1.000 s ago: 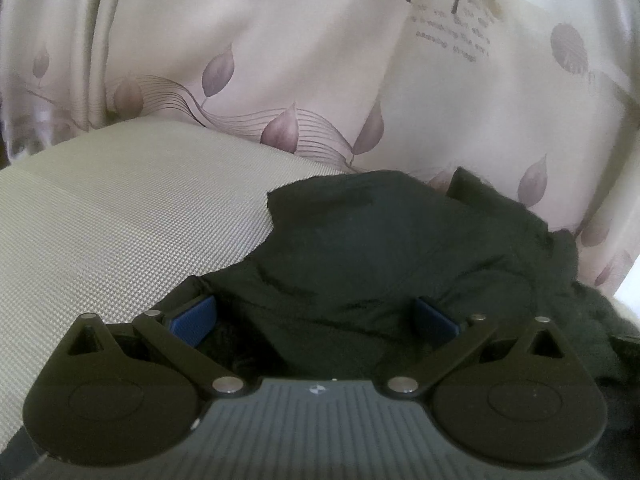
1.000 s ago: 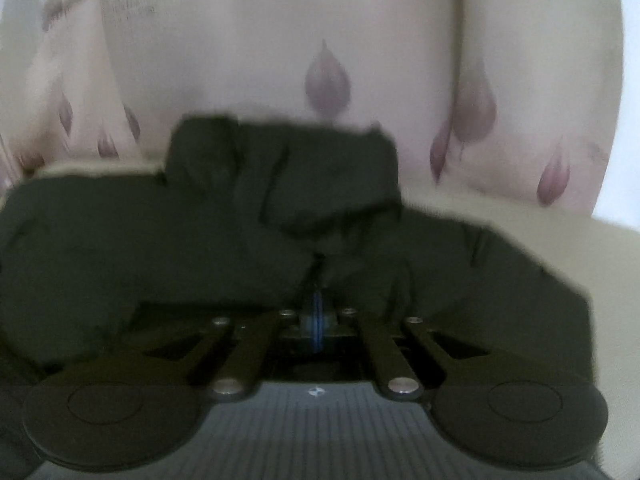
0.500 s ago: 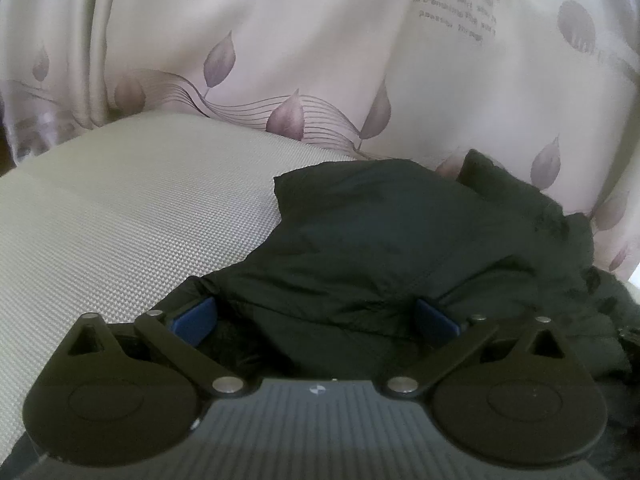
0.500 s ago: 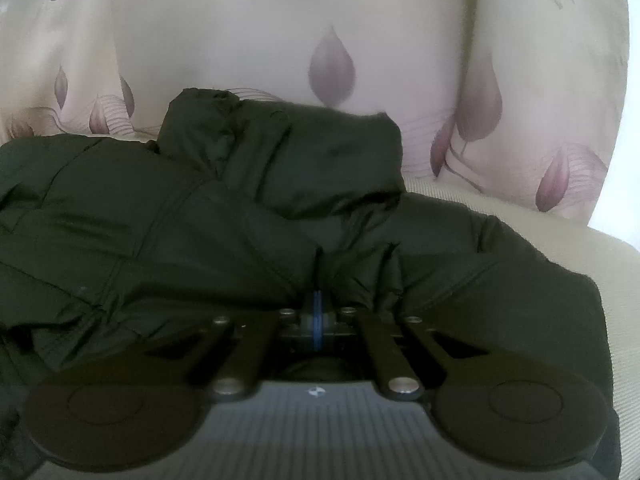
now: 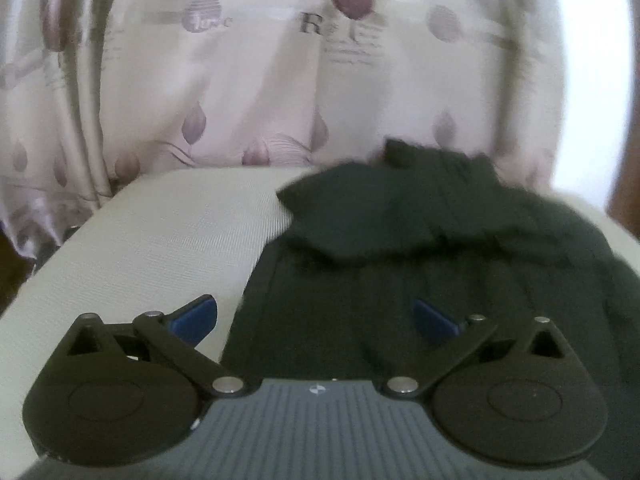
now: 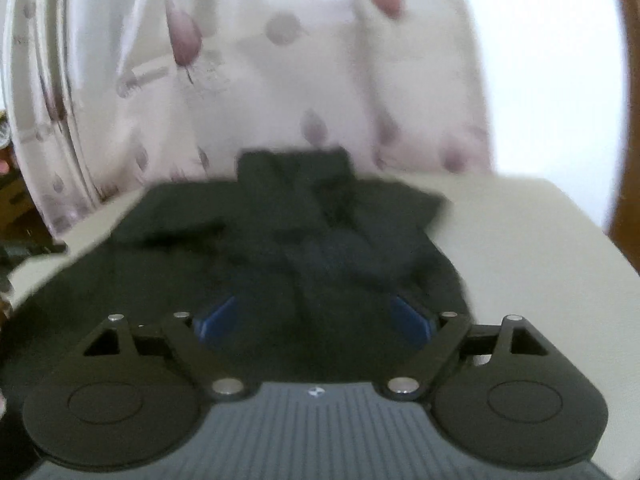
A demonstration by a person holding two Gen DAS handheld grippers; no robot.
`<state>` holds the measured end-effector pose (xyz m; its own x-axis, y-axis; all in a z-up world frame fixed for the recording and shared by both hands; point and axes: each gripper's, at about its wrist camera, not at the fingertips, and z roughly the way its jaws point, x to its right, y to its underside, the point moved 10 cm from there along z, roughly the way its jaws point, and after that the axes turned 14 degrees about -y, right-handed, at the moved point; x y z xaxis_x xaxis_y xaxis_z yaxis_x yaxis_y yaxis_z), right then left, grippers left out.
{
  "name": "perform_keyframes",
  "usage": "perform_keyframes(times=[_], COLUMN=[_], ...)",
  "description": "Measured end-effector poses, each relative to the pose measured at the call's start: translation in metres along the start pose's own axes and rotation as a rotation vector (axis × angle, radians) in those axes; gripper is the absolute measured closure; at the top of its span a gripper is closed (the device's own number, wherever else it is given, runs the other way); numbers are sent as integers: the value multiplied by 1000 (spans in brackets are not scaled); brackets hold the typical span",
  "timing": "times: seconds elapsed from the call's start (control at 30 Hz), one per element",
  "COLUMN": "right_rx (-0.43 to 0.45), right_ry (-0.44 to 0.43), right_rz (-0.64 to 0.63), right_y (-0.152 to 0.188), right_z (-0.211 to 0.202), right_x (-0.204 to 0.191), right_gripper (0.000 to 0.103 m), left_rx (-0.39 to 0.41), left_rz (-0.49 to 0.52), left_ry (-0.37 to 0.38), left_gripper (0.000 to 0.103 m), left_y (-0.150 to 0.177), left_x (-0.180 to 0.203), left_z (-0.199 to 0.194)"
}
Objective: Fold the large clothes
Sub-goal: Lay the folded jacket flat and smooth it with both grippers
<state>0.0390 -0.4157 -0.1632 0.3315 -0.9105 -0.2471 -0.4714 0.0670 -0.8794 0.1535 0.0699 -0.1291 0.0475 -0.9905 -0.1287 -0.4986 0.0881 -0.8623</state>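
Note:
A dark green padded jacket (image 5: 440,240) lies on a beige woven surface (image 5: 160,232), with a sleeve folded across its upper part. It also shows in the right wrist view (image 6: 312,240), filling the middle. My left gripper (image 5: 314,316) is open and empty, raised above the jacket's left edge. My right gripper (image 6: 314,316) is open and empty, above the jacket's lower middle. Both views are blurred.
A pale curtain with purple leaf prints (image 5: 240,80) hangs behind the surface and also shows in the right wrist view (image 6: 280,60). Bare beige surface (image 6: 540,240) lies right of the jacket. A dark wooden edge (image 6: 628,120) stands at the far right.
My right gripper has opened and let go of the jacket. Both grippers have pulled back and up from the jacket, so more of the surface and curtain shows.

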Motion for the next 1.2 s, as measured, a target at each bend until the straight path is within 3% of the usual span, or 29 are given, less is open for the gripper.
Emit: perform_keyframes(times=[0.07,0.2,0.27,0.33,0.4,0.43,0.63,0.7,0.73,0.77,0.8,0.87,1.03,1.07,1.13,1.2], right_rx=[-16,1,12,30,47,53,68,78,78,73,70,68,98,96,86,86], right_ry=[61,83,93,85,74,68,0,-51,-73,-84,-87,-93,-121,-125,-119,-123], right_rz=[36,156,205,252,293,311,435,490,503,509,510,484,514,517,521,536], right_y=[32,77,90,96,102,105,135,141,141,142,143,140,138,138,141,144], right_z=[-32,-68,-73,-76,-77,-78,-83,-79,-76,-73,-71,-67,-70,-70,-69,-69], right_x=[9,17,21,25,27,28,32,31,29,27,26,21,24,25,26,27], right_gripper=[18,18,18,18,18,18,18,32,53,63,66,78,82,80,80,77], left_rx=[-5,-14,-63,-144,-212,-181,-237,-274,-298,-322,-337,-346,-414,-419,-422,-408], left_rz=[45,75,45,-22,-100,-117,-176,-186,-187,-189,-194,-208,-268,-264,-267,-238], left_ry=[1,33,57,79,119,131,225,249,255,264,274,288,330,345,388,384], left_gripper=[0,3,5,19,24,24,30,38,43,46,49,49,47,43,22,19], left_y=[19,54,72,87,99,99,105,111,116,121,125,129,129,129,127,127], left_x=[-9,-25,-31,-37,-39,-40,-45,-46,-45,-45,-44,-45,-46,-45,-40,-32], left_z=[-20,-47,-47,-41,-36,-39,-47,-48,-50,-50,-51,-51,-41,-42,-43,-45])
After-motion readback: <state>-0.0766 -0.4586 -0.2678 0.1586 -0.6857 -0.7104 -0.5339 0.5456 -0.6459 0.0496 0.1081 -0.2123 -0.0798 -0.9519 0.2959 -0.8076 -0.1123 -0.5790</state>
